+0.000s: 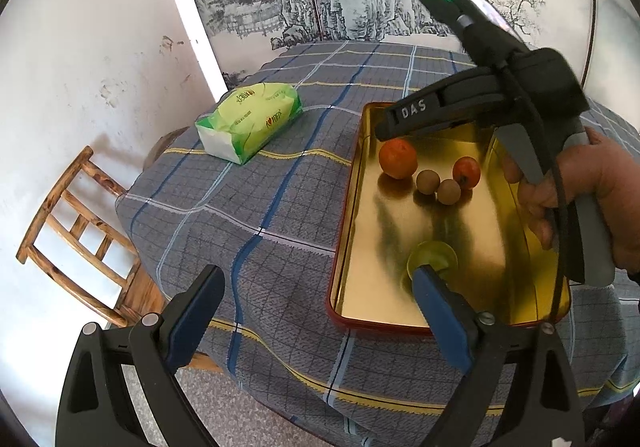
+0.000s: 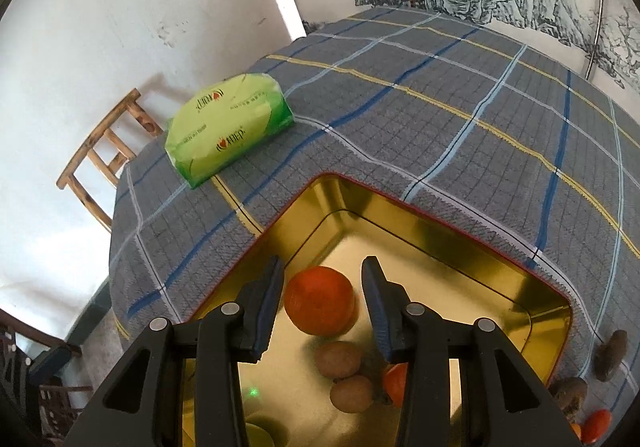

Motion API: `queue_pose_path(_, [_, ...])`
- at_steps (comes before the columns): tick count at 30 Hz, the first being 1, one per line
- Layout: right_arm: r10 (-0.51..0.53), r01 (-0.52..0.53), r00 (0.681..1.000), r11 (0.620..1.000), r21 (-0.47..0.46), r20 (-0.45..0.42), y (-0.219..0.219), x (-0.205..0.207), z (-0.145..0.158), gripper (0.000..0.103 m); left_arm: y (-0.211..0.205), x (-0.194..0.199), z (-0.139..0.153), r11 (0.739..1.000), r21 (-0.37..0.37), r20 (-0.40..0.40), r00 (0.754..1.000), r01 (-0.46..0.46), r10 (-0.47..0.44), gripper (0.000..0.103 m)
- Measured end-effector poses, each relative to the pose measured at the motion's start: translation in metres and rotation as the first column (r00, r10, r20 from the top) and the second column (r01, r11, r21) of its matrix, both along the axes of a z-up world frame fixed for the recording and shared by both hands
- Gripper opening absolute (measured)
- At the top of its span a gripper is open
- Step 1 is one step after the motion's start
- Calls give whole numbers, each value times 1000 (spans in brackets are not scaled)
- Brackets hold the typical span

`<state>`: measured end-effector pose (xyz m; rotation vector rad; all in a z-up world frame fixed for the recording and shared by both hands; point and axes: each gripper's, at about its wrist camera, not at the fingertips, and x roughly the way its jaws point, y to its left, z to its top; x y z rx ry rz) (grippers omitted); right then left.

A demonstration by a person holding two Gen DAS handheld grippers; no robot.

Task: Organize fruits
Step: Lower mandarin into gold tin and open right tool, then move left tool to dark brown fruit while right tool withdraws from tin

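A gold metal tray with a red rim (image 1: 352,183) (image 2: 460,235) lies on the checked tablecloth. In it are an orange (image 1: 397,158) (image 2: 320,300), two small brown fruits (image 1: 428,181) (image 2: 338,359), a small red fruit (image 1: 466,172) (image 2: 394,383) and a green fruit (image 1: 434,256) at the near end. My right gripper (image 2: 322,285) is open, its fingers on either side of the orange, apart from it. Seen from the left wrist view, the right gripper (image 1: 384,127) hovers just above the orange. My left gripper (image 1: 320,279) is wide open and empty above the table's near edge.
A green tissue pack (image 1: 250,121) (image 2: 228,129) lies on the table's left part. A wooden chair (image 1: 76,235) stands at the left by the wall. Two dark brown fruits (image 2: 610,355) and a red one (image 2: 596,425) lie on the cloth right of the tray.
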<state>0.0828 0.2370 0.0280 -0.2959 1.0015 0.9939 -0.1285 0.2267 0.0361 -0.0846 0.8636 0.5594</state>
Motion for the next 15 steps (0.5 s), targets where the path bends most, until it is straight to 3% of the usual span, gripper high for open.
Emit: queue_pose_path(15, [-19, 16, 1000, 981, 192, 16, -61, -24, 41, 42, -8, -1, 4, 1000, 19, -10, 1000, 6, -5, 94])
